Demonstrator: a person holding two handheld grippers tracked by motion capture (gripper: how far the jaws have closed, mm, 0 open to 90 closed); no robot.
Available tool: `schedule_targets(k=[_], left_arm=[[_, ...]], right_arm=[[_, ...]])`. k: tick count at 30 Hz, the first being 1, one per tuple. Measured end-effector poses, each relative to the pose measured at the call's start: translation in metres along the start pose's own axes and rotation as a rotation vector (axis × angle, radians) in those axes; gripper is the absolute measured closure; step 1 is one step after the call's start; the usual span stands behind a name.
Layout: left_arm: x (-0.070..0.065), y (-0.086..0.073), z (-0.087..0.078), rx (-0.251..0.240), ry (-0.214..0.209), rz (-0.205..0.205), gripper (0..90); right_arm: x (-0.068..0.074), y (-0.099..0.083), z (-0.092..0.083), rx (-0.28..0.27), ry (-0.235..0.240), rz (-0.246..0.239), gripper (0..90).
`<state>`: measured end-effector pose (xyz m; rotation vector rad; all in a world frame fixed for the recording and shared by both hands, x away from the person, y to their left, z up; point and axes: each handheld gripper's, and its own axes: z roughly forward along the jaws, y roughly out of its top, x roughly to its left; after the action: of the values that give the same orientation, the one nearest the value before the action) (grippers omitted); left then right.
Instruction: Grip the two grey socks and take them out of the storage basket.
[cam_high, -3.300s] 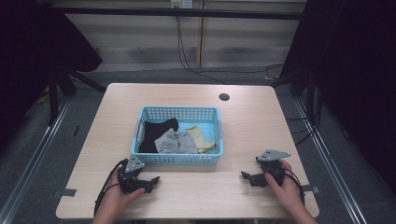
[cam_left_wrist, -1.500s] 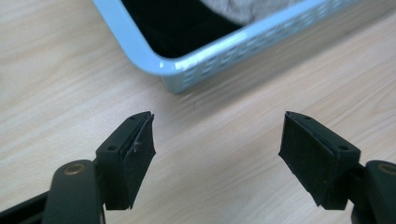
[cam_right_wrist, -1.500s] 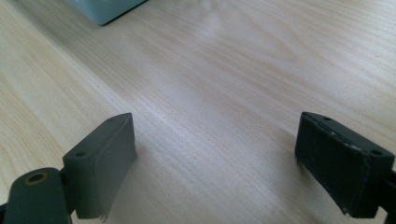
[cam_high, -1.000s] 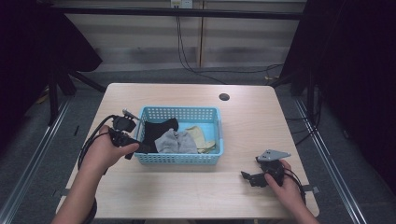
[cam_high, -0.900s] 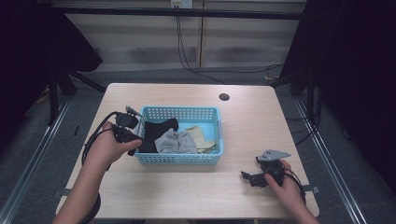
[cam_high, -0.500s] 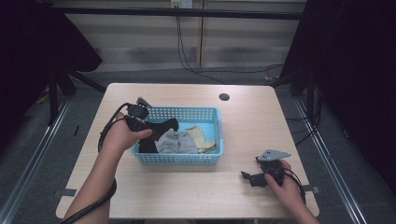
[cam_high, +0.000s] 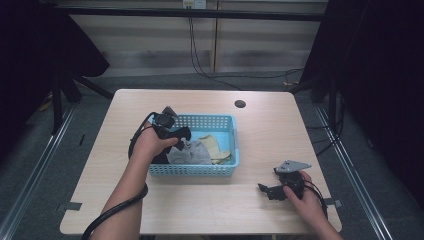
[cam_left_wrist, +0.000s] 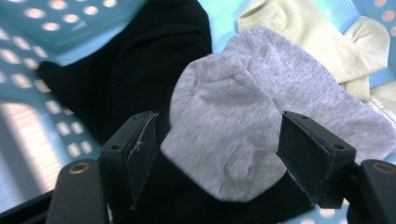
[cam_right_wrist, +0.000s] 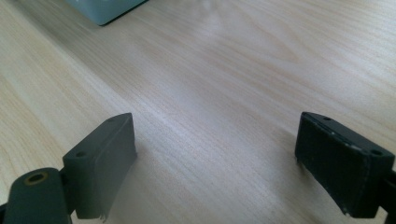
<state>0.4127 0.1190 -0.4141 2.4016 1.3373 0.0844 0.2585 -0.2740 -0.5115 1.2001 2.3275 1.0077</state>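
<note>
A blue perforated basket (cam_high: 200, 170) stands mid-table and holds a grey sock (cam_high: 192, 152), a black sock (cam_high: 160, 157) and pale yellow socks (cam_high: 212, 145). My left gripper (cam_high: 176, 139) reaches into the basket's left part. In the left gripper view it (cam_left_wrist: 218, 126) is open, its jaws straddling the toe of the grey sock (cam_left_wrist: 243, 107) without pressing on it. That sock lies on the black sock (cam_left_wrist: 140, 74), with the yellow socks (cam_left_wrist: 317, 42) beyond. My right gripper (cam_high: 267, 190) rests at the table's front right, open (cam_right_wrist: 215, 140) over bare wood.
The wooden table (cam_high: 270, 130) has a small dark round hole (cam_high: 240, 104) behind the basket. A corner of the basket (cam_right_wrist: 102, 9) shows far ahead in the right gripper view. The left gripper's cable (cam_high: 107, 220) trails off the front edge.
My left hand has gone from the table's front left to the basket's left side, then right and down into it over the socks. The right hand has stayed still.
</note>
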Motion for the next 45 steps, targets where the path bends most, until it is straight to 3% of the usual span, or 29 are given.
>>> schedule_targets(k=[3, 11, 13, 14, 18, 20, 21, 22, 25, 26, 34, 45], left_arm=[[-0.002, 0.002, 0.013, 0.015, 0.001, 0.022, 27.6], [-0.003, 0.006, 0.028, 0.021, 0.019, 0.026, 28.1], [-0.004, 0.006, 0.034, 0.023, 0.008, 0.037, 29.6], [-0.004, 0.005, 0.040, 0.037, -0.020, 0.020, 29.6], [-0.006, 0.004, 0.046, 0.062, -0.009, 0.023, 30.4], [-0.005, 0.004, 0.048, 0.076, 0.008, 0.025, 34.6], [-0.005, 0.004, 0.047, 0.093, 0.023, 0.028, 40.8], [-0.005, 0.005, 0.045, 0.127, 0.032, 0.043, 57.5], [-0.005, 0.006, 0.041, 0.152, 0.025, 0.054, 75.8], [-0.007, 0.009, 0.035, 0.157, 0.001, 0.053, 80.0], [-0.006, 0.015, 0.008, 0.130, -0.041, 0.021, 82.3], [-0.002, 0.024, -0.029, 0.101, -0.055, -0.020, 82.2]], right_arm=[[0.000, 0.000, 0.000, 0.002, -0.001, 0.003, 12.0], [0.000, 0.000, 0.000, 0.002, 0.004, -0.001, 12.0], [-0.001, 0.000, 0.000, 0.000, 0.005, -0.004, 12.0], [0.000, 0.000, 0.000, 0.002, 0.004, -0.003, 12.0], [0.000, 0.000, 0.000, 0.003, 0.004, -0.002, 12.0], [-0.001, 0.000, 0.000, 0.001, 0.004, -0.005, 12.0], [0.000, 0.000, 0.000, 0.003, 0.004, -0.002, 12.0], [-0.001, 0.000, 0.000, 0.001, 0.004, -0.004, 12.0], [0.000, 0.000, 0.000, 0.003, 0.004, -0.003, 12.0], [0.000, 0.000, 0.000, 0.004, 0.003, -0.003, 12.0], [-0.001, 0.000, 0.000, 0.005, 0.003, -0.004, 12.0], [-0.001, 0.000, 0.000, 0.004, 0.004, -0.003, 12.0]])
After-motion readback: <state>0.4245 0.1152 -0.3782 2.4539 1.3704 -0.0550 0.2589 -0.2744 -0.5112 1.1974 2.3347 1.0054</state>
